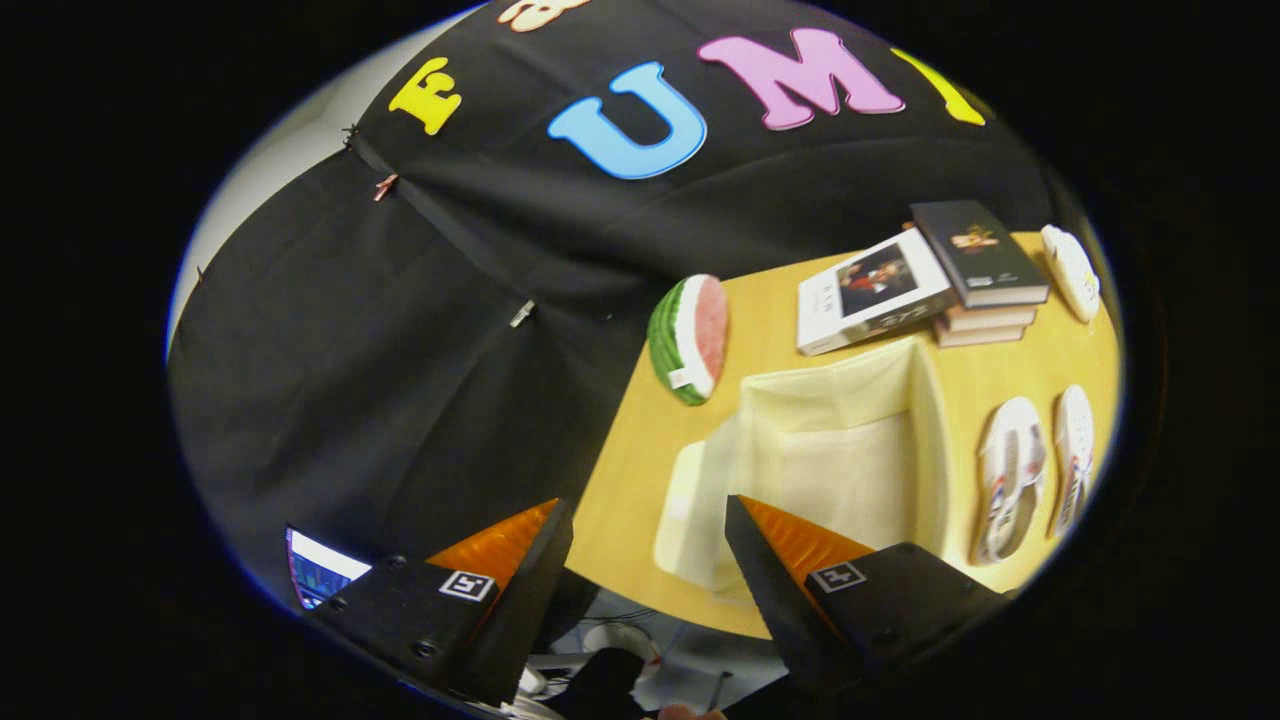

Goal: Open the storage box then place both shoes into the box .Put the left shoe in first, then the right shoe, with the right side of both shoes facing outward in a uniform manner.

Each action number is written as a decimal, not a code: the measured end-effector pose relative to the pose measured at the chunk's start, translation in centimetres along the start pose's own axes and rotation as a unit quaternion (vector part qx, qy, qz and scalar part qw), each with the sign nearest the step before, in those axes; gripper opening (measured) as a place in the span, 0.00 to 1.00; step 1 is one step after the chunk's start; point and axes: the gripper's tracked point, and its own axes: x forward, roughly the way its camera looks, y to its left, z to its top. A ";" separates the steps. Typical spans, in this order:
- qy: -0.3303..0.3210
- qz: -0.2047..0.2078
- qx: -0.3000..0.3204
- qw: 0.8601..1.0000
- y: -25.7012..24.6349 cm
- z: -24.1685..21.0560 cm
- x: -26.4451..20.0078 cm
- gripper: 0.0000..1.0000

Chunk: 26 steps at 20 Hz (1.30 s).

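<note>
- The gripper (648, 540) hangs with its fingers spread wide apart and nothing between them; they touch no object.
- The storage box (850, 440), pale and cloth-sided, sits on the tabletop (640, 450) just ahead of the fingers, its open mouth facing the gripper and its lid flap (690, 510) folded down flat onto the tabletop at the near edge.
- Two white shoes lie side by side, just beside the storage box on its side away from the watermelon slice. The nearer shoe (1010, 478) almost touches the box wall; the farther shoe (1072, 455) lies parallel to it, a little apart.
- Both shoes have their long axes running roughly along the box's side wall; which end is toe I cannot tell for certain.
- A watermelon slice (688, 338), likely a toy, stands beside the storage box on the other side, near the tabletop's edge.
- Beyond the storage box is a stack of books (985, 270), with a white book (870, 290) leaning against it.
- A white oval object (1070, 272) rests past the stack of books, well apart from the storage box.
</note>
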 end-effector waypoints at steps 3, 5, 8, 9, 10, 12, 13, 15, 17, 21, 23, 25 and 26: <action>-0.008 -0.077 -0.014 0.997 -8.3 -0.4 -2.8 0.98; -0.020 -0.127 -0.014 0.992 -13.6 -0.7 -4.7 0.98; -0.007 -0.195 -0.028 0.980 -21.0 -2.4 -8.0 0.98; 0.003 -0.216 -0.037 0.976 -23.4 -3.4 -8.5 0.98; 0.017 -0.235 -0.046 0.971 -25.7 -4.4 -8.9 0.98; 0.048 -0.258 -0.066 0.963 -29.4 -6.2 -9.1 0.98; 0.058 -0.267 -0.076 0.959 -31.1 -6.8 -8.7 0.99; 0.073 -0.284 -0.091 0.952 -34.1 -7.5 -7.8 0.99; 0.086 -0.292 -0.099 0.947 -36.5 -8.2 -6.2 0.99; 0.116 -0.283 -0.115 0.945 -38.9 -9.1 -2.8 0.99; 0.123 -0.272 -0.120 0.947 -39.3 -8.9 -1.0 0.99; 0.121 -0.270 -0.125 0.947 -40.3 -8.4 0.5 0.98; 0.123 -0.267 -0.127 0.947 -40.8 -8.2 1.1 0.97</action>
